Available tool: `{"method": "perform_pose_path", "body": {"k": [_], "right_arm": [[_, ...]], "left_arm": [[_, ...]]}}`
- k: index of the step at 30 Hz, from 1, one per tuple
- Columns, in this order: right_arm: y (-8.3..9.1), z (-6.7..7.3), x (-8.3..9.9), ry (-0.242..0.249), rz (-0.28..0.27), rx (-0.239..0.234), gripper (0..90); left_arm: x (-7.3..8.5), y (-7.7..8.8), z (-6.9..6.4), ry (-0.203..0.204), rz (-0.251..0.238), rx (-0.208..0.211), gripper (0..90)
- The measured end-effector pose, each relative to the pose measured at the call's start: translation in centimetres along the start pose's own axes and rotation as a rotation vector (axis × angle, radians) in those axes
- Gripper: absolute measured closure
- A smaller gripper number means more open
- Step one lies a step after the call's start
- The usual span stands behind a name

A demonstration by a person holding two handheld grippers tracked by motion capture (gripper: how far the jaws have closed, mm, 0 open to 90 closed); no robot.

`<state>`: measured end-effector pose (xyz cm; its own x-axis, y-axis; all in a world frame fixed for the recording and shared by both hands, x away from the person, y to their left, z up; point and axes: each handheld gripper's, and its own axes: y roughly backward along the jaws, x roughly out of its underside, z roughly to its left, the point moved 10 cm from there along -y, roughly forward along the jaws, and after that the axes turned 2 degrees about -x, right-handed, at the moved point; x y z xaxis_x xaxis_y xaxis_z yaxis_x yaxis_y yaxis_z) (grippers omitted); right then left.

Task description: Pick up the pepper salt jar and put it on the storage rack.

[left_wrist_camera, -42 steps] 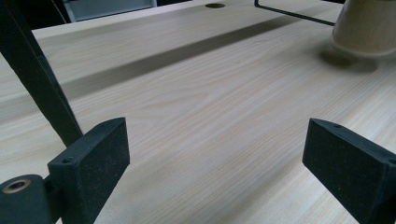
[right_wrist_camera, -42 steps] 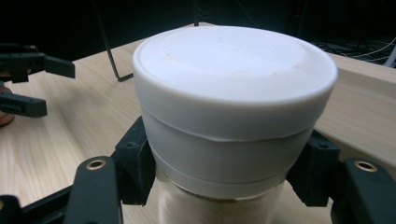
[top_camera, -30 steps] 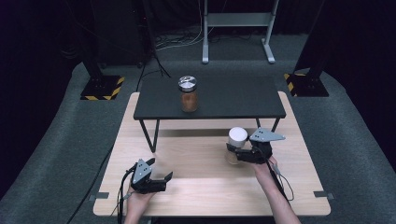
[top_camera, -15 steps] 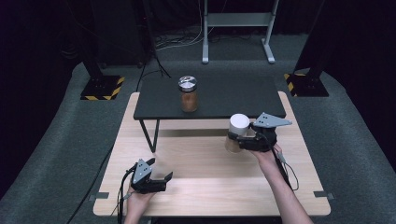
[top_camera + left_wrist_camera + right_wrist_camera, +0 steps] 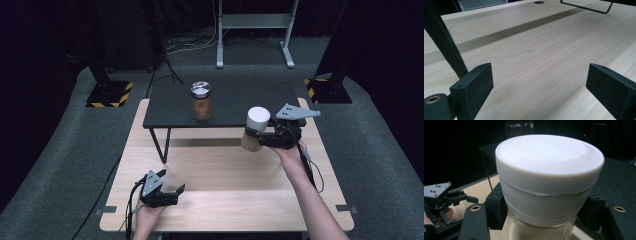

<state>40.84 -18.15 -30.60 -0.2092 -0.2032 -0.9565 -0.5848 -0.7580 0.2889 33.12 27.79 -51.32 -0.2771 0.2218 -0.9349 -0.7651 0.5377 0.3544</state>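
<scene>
Glass under a white lid, our jar (image 5: 255,129) looks fragile and slick, so the right gripper (image 5: 250,134) jaws clamp just below that lid while the left gripper (image 5: 176,192) jaws gape empty.

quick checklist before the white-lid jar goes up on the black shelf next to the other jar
1. Right tongs shut on the white-lid jar: ok.
2. Jar upright in the grip: ok.
3. Jar lifted off the wooden table: ok.
4. Bare space on the black shelf beside the metal-lid jar: ok.
5. Left tongs open, resting low, away from the path: ok.
6. Lid screwed tight: cannot tell.
</scene>
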Motion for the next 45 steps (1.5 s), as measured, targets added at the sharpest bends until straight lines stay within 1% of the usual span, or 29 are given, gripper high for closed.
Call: {"method": "perform_pose_path", "body": {"k": [4,9,14,17,21,24,26,31,33,35,39,43,45], "right_arm": [[0.3,-0.5,-1.2,-0.002,-0.021,-0.002,34.4],[0.5,-1.0,-2.9,0.0,-0.033,0.01,34.4],[0.4,-1.7,-4.3,0.007,-0.035,0.04,34.4],[0.0,-2.2,-4.9,0.01,-0.034,0.067,34.3],[-0.9,-3.0,-5.3,0.012,-0.025,0.099,34.3],[-1.7,-3.2,-5.7,0.036,-0.013,0.126,34.3],[-2.2,-3.4,-5.9,0.043,-0.012,0.136,34.2],[-3.0,-3.9,-5.7,0.028,-0.01,0.151,34.2],[-3.3,-4.2,-5.4,0.026,-0.011,0.147,34.2],[-3.2,-4.3,-5.3,0.014,-0.02,0.144,34.1],[-3.1,-4.3,-5.1,0.018,-0.03,0.145,32.9],[-2.5,-4.1,-4.5,0.022,-0.05,0.166,22.0],[-2.0,-4.3,-4.1,0.01,-0.06,0.139,19.1]], "left_arm": [[0.0,0.0,0.0,0.0,0.001,0.001,6.9],[0.0,0.0,0.0,0.0,0.001,0.001,7.0],[0.0,0.0,0.0,0.0,0.001,0.002,7.0],[0.0,0.0,0.0,0.0,0.002,0.002,7.0],[0.0,0.0,0.0,0.0,0.002,0.003,7.0],[0.0,0.0,0.0,0.0,0.002,0.004,7.0],[0.0,0.0,0.0,0.0,0.001,0.005,7.0],[0.0,0.0,0.0,0.0,0.0,0.006,6.9],[0.0,0.0,0.1,0.0,0.0,0.005,6.9],[0.0,0.0,0.1,0.0,0.0,0.006,6.9],[0.0,0.0,0.0,-0.001,-0.001,0.005,6.9],[0.0,0.0,0.0,0.0,0.0,0.004,6.9],[0.0,0.0,0.0,0.0,0.001,0.004,6.9]]}}
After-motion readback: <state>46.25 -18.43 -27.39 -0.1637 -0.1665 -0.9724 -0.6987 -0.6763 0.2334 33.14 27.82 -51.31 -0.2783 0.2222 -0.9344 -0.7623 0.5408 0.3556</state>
